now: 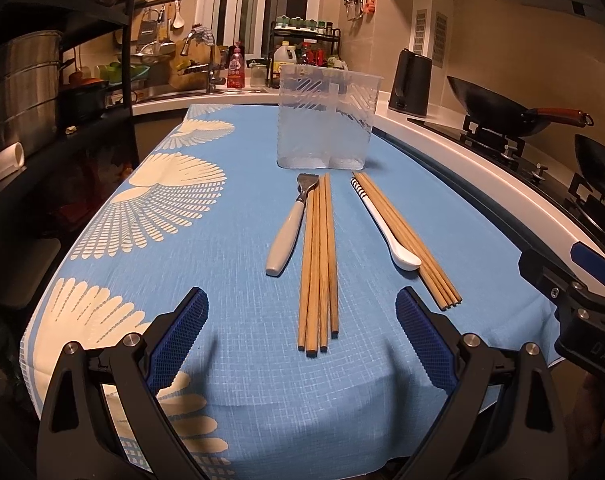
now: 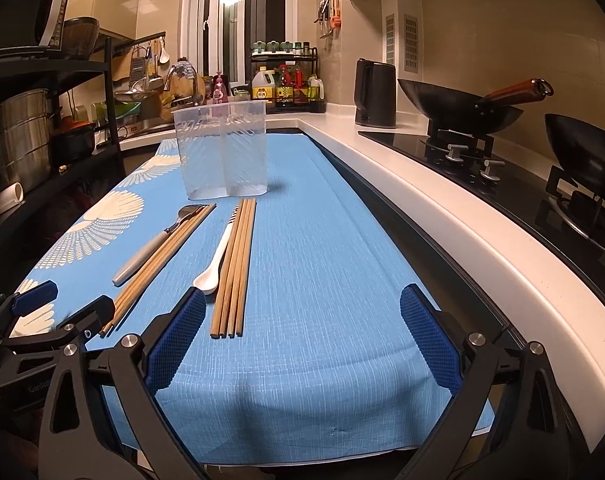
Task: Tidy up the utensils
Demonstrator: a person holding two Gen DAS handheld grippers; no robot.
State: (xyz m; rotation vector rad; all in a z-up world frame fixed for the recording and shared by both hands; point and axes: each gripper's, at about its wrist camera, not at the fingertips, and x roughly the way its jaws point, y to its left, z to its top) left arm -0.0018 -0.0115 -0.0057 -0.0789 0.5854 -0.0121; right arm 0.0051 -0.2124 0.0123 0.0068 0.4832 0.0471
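Two bundles of wooden chopsticks lie on the blue cloth (image 1: 242,240), running lengthwise away from the cameras. The left bundle (image 1: 317,264) holds four or five light-brown sticks with dark square tips at the near end; the right bundle (image 1: 406,240) looks much the same and angles slightly outward in the left wrist view. Just beside the left bundle lies a fork (image 1: 288,228) with a pale grey handle and metal tines, its head touching the sticks' far ends. Against the right bundle rests a white ceramic spoon (image 1: 386,232) — bowl toward the camera, handle end banded with dark stripes.

Beyond the utensils, near their far tips, stands a translucent plastic holder (image 1: 326,120), upright, with a divider splitting it into two compartments and slanted ribbing on its walls.

The left gripper (image 1: 302,340) hovers over the near edge of the cloth with its blue-padded jaws spread wide, holding nothing. The right gripper (image 2: 302,340) is likewise spread and empty, the right bundle's near ends just inside its left finger.

On the counter to the right sit a dark kettle (image 2: 375,94) and a wok (image 2: 458,108) on the stove
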